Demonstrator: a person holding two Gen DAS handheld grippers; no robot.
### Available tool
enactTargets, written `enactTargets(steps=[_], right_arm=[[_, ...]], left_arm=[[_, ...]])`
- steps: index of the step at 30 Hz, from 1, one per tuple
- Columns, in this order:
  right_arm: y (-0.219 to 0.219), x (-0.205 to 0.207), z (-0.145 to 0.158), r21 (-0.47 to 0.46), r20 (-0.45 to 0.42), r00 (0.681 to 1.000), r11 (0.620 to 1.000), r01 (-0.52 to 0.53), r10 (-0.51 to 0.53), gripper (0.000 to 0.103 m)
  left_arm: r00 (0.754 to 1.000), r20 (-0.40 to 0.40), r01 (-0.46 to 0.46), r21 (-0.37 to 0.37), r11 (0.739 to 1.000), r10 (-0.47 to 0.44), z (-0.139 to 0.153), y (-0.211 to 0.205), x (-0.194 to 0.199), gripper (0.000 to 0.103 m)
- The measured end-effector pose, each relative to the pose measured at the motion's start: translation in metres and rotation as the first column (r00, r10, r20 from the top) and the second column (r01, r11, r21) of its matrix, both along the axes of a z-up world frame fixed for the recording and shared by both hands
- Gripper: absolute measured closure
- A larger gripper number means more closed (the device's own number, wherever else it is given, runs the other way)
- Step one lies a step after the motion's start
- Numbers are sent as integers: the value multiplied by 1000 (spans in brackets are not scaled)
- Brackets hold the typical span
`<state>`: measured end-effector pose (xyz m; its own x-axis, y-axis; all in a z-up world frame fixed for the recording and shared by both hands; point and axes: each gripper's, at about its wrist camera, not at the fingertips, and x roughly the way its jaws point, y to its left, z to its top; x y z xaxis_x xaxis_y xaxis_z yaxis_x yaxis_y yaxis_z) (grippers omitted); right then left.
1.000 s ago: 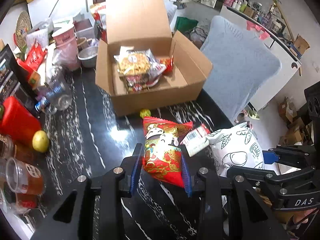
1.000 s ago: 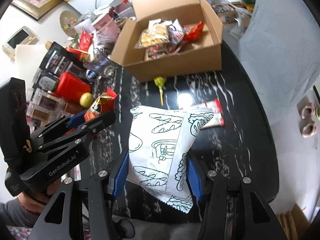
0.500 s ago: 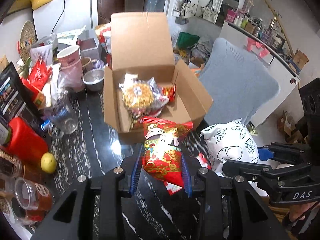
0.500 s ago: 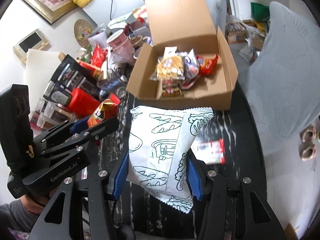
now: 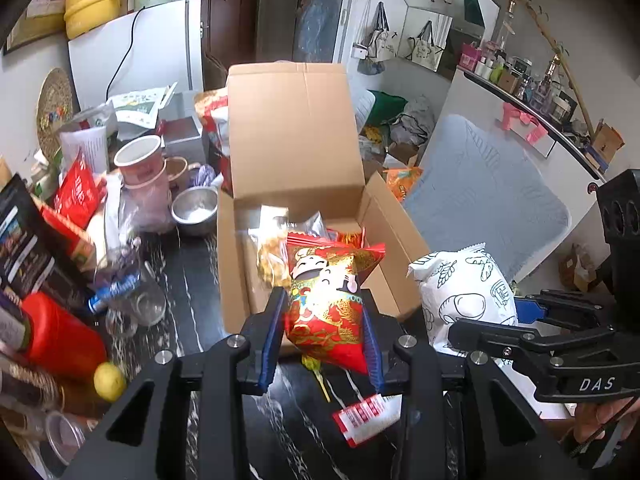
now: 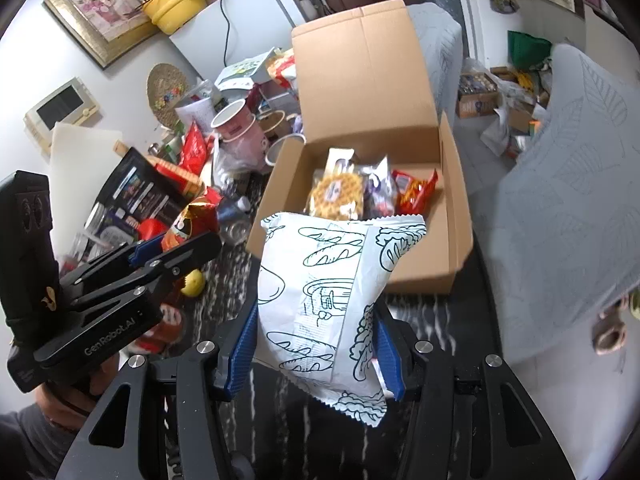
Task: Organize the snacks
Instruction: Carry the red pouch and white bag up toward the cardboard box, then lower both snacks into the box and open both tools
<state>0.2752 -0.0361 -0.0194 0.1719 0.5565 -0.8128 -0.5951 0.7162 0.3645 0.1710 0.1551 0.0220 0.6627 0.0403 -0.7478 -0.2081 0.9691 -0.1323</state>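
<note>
Above a black marble-veined tabletop (image 5: 188,320) in a crowded room, we hold two snacks over an open cardboard box (image 5: 296,184). Our left gripper (image 5: 323,336) is clamped on a red and gold snack bag (image 5: 328,300), lifted clear of the surface at the box's near wall. Our right gripper (image 6: 316,344) pinches a white bag printed with bread drawings (image 6: 324,288), also in the air, just in front of the box. Inside the box lie a packet of yellow crackers (image 6: 336,196) and a red wrapper (image 6: 416,192).

The tabletop's left side is packed: a red container (image 5: 60,336), a lemon (image 5: 109,381), a glass jar (image 5: 136,296), a steel bowl (image 5: 195,211) and stacked pink cups (image 5: 140,164). A small red and white packet (image 5: 366,416) lies on the tabletop below the left gripper. Behind stand a white fridge (image 5: 140,60) and a dark door (image 5: 228,12); a grey cushioned chair (image 5: 484,196) sits to the right.
</note>
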Motion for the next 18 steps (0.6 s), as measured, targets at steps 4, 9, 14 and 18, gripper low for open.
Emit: enactTargets(steps=[4, 9, 14, 18], right_arm=[[10, 20, 0, 8, 6, 1000, 1000, -2, 2, 51], [21, 45, -7, 15, 3, 1000, 1000, -3, 2, 51], [32, 71, -18, 11, -4, 1000, 1000, 1, 0, 51], [41, 92, -28, 1, -6, 1000, 1000, 4, -4, 51]], left_arm=[[1000, 4, -6, 3, 1000, 6, 0, 8, 19, 68], [1000, -1, -19, 0, 1000, 19, -5, 21, 43, 68], [1000, -20, -22, 8, 1000, 22, -15, 31, 69, 68], [999, -41, -24, 8, 1000, 25, -27, 38, 88, 68]])
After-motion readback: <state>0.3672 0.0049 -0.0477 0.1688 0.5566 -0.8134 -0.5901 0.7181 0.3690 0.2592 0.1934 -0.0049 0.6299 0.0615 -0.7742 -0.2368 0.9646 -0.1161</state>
